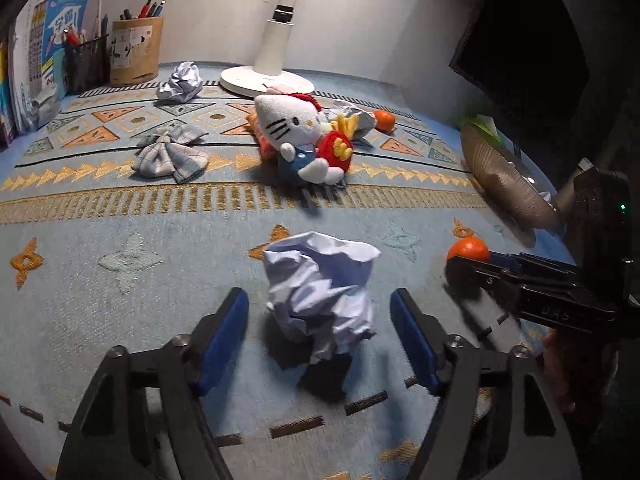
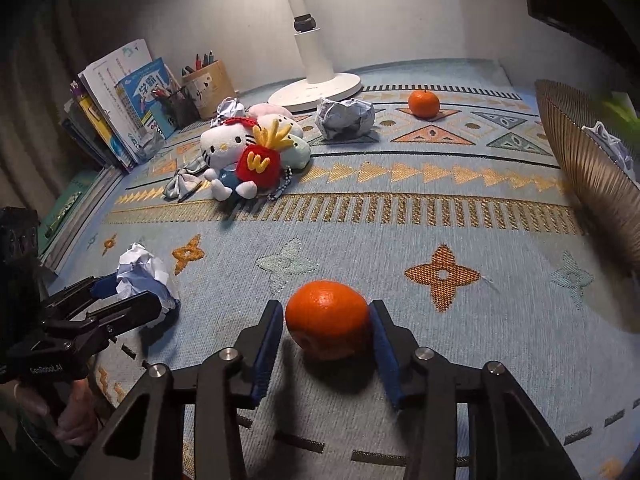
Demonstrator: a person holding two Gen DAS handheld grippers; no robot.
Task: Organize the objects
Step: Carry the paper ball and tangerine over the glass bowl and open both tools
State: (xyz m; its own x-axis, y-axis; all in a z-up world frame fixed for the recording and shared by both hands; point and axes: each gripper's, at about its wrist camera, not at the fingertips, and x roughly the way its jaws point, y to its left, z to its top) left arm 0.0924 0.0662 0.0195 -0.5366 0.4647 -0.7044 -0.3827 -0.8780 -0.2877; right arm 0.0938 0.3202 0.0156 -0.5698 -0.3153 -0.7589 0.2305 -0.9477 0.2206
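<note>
While both arms work at once, left gripper (image 1: 319, 322) sits spread wide w/ the crumpled paper (image 1: 322, 290) between its fingers, untouched, prob. lining up a grab; right gripper (image 2: 327, 334) is pinched onto the orange (image 2: 326, 318), likely bound for the bowl (image 2: 588, 176) far right.

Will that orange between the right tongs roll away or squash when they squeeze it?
The near orange looks round and smooth, so it may roll if nudged. It seems firm, probably not squashing. The right tongs flank its widest part, probably steadying it.
</note>
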